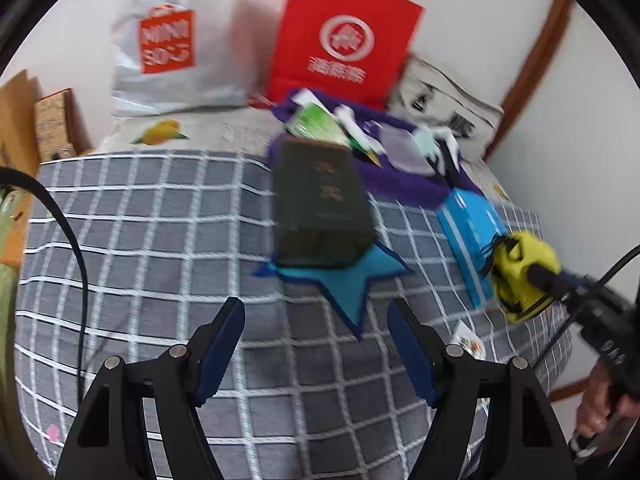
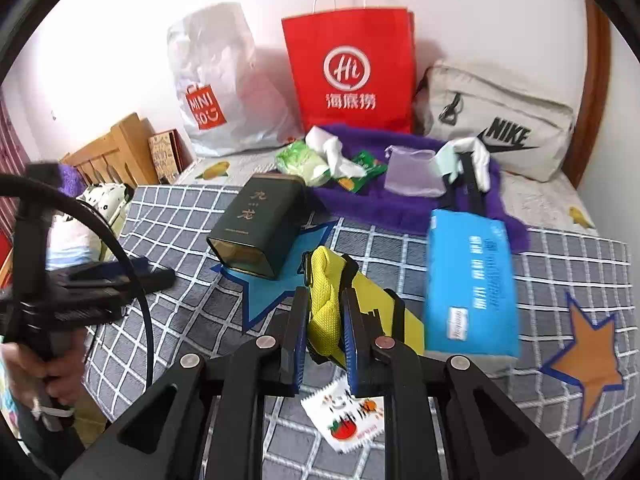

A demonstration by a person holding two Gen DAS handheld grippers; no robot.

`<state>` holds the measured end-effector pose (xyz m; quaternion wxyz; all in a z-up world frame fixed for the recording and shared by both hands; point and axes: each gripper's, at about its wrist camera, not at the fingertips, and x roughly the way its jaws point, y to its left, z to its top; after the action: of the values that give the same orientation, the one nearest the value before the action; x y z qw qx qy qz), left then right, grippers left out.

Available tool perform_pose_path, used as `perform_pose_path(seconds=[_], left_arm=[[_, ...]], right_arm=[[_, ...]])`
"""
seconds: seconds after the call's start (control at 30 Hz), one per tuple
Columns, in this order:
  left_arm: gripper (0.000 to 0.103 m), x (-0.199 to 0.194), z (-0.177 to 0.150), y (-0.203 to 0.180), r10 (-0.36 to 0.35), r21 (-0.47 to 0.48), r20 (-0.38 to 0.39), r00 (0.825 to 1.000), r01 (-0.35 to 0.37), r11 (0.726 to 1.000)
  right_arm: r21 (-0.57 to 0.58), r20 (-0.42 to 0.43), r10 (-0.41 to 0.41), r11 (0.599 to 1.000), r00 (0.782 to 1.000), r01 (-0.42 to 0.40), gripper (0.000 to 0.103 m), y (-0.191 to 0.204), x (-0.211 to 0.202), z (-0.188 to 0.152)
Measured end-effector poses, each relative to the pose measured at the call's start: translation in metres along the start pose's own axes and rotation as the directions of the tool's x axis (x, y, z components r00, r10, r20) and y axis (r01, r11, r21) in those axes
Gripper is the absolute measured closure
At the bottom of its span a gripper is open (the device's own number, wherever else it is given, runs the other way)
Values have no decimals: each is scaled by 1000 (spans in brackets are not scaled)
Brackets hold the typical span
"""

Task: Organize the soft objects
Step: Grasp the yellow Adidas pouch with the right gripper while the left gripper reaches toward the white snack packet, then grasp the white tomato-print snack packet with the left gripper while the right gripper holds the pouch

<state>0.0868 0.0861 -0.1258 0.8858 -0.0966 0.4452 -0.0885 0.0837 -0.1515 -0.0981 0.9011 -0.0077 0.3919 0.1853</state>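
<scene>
right jaws (image 2: pixel 325 320) clamping yellow pouch (image 2: pixel 326 312)

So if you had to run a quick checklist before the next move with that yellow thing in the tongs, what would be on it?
1. Right tongs shut on the yellow mesh item: ok.
2. Item clear of the checked blanket: cannot tell; the yellow part behind the tongs may touch it.
3. Left tongs open, nothing between them: ok.
4. Where the yellow item should go: cannot tell.
5. Blue tissue pack close beside the item, could get bumped: not ok.
6. Dark green tin lying on the blue star, apart from both tongs: ok.
</scene>
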Motion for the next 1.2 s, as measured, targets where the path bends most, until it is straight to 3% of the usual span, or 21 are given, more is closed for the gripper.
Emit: perform_pose_path(seconds=[0.2,0.27,0.4,0.57,0.73,0.97,1.03,1.13,1.2], left_arm=[[30,22,-16,-44,-53,119,-78,995,62,991],[29,32,-23,-61,-117,151,-115,986,134,979],[24,47,-36,-90,-170,187,-147,974,196,963],[24,70,-53,-132,-130,318,-198,971,190,929],[23,89,-65,-155,-82,399,-223,971,168,902],[22,95,-79,-179,18,532,-146,989,63,844],[23,94,-79,-180,13,529,-150,989,69,846],[34,91,-80,-179,0,534,-146,989,79,842],[48,87,-81,-177,-6,534,-139,990,79,842]], right_arm=[[43,22,-45,998,999,44,87,-21,-37,-17],[71,28,-67,995,997,65,87,-32,-47,-24],[122,45,-100,988,994,94,87,-55,-66,-35],[181,64,-171,971,983,157,87,-86,-82,-47],[208,60,-186,963,981,170,87,-106,-85,-57],[238,39,-203,953,978,189,87,-121,-81,-69],[248,34,-200,951,979,186,87,-125,-79,-72],[258,28,-200,948,979,186,87,-129,-78,-76],[267,29,-198,946,980,183,87,-131,-78,-78]])
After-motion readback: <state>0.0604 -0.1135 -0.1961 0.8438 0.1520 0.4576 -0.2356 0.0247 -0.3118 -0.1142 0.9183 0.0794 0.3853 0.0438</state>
